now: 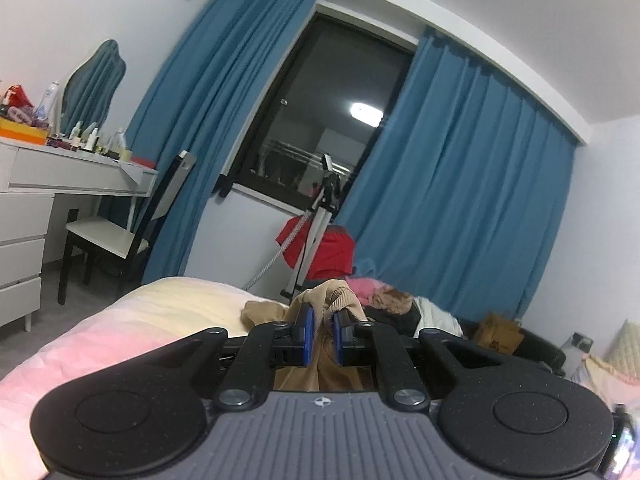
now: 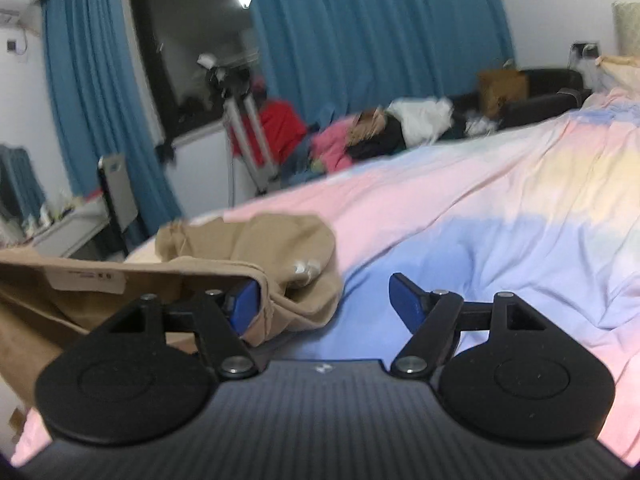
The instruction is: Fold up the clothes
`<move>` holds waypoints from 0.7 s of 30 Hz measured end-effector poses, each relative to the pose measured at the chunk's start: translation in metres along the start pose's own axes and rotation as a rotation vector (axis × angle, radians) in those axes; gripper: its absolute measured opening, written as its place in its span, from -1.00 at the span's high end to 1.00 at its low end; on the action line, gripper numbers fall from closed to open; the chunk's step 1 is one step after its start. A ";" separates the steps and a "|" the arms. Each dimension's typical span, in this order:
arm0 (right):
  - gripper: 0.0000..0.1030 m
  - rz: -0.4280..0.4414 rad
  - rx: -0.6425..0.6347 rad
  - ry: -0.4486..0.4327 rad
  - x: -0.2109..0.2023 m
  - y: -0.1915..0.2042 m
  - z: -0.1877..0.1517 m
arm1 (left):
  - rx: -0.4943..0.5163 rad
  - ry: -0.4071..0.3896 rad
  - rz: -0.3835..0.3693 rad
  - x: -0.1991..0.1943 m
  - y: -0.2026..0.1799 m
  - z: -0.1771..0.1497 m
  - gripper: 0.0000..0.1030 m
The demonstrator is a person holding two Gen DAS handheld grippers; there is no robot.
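Note:
A tan garment (image 2: pixel 256 256) lies bunched on the pastel bedspread (image 2: pixel 460 208), with its waistband and a white label stretched toward the left edge of the right wrist view. My left gripper (image 1: pixel 322 322) is shut on a fold of the tan garment (image 1: pixel 340 300), which rises between the blue pads and hangs below them. My right gripper (image 2: pixel 324 296) is open; its left finger (image 2: pixel 244 304) touches the garment's hem, and the right finger (image 2: pixel 406 300) is over bare bedspread.
A pile of other clothes (image 2: pixel 372 132) lies at the bed's far side near a tripod (image 2: pixel 248 136) and a red item. Blue curtains (image 1: pixel 460 184) flank a dark window. A white vanity desk (image 1: pixel 72 176) and chair (image 1: pixel 120 236) stand at the left.

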State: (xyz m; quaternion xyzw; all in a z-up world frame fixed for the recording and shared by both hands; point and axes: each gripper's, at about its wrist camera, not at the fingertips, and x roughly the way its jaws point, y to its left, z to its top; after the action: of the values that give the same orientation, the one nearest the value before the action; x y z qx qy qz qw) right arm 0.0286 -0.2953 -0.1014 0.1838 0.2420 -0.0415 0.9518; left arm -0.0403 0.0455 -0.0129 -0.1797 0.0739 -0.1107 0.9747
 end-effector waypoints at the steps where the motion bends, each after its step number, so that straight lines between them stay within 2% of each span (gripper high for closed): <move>1: -0.41 0.016 0.003 0.041 0.006 -0.001 -0.001 | 0.005 0.012 0.001 0.001 -0.001 -0.002 0.79; 3: -0.35 0.049 0.001 0.155 0.026 0.000 -0.007 | 0.016 0.043 0.011 0.005 -0.002 -0.006 0.79; 4: -0.34 0.056 -0.003 0.176 0.033 0.002 -0.011 | 0.021 0.060 0.032 0.008 -0.001 -0.009 0.79; 5: -0.24 0.050 -0.047 0.161 0.036 0.008 -0.013 | 0.027 0.075 0.045 0.010 -0.001 -0.011 0.79; 7: 0.17 0.035 -0.138 0.111 0.036 0.019 -0.015 | 0.038 0.101 0.074 0.015 0.003 -0.016 0.79; 8: 0.53 0.026 -0.179 0.078 0.034 0.025 -0.014 | 0.039 0.123 0.083 0.018 0.004 -0.019 0.79; 9: 0.74 0.030 -0.192 0.061 0.032 0.028 -0.012 | 0.037 0.147 0.091 0.021 0.006 -0.021 0.78; 11: 0.84 0.046 -0.185 0.038 0.027 0.026 -0.007 | 0.032 0.193 0.101 0.027 0.009 -0.026 0.76; 14: 0.84 0.070 -0.173 0.004 0.020 0.024 0.000 | 0.046 0.261 0.110 0.033 0.011 -0.034 0.71; 17: 0.84 0.104 -0.152 -0.031 0.005 0.024 0.002 | 0.107 0.305 0.123 0.039 0.005 -0.048 0.51; 19: 0.84 0.122 -0.133 -0.048 -0.002 0.023 0.005 | 0.142 0.325 0.146 0.043 0.002 -0.057 0.20; 21: 0.84 0.135 -0.117 -0.064 -0.010 0.022 0.007 | 0.159 0.346 0.166 0.048 0.000 -0.067 0.11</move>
State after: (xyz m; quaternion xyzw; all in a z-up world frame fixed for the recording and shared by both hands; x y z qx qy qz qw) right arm 0.0271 -0.2772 -0.0836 0.1424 0.2008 0.0310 0.9687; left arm -0.0058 0.0115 -0.0795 -0.0739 0.2457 -0.0647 0.9644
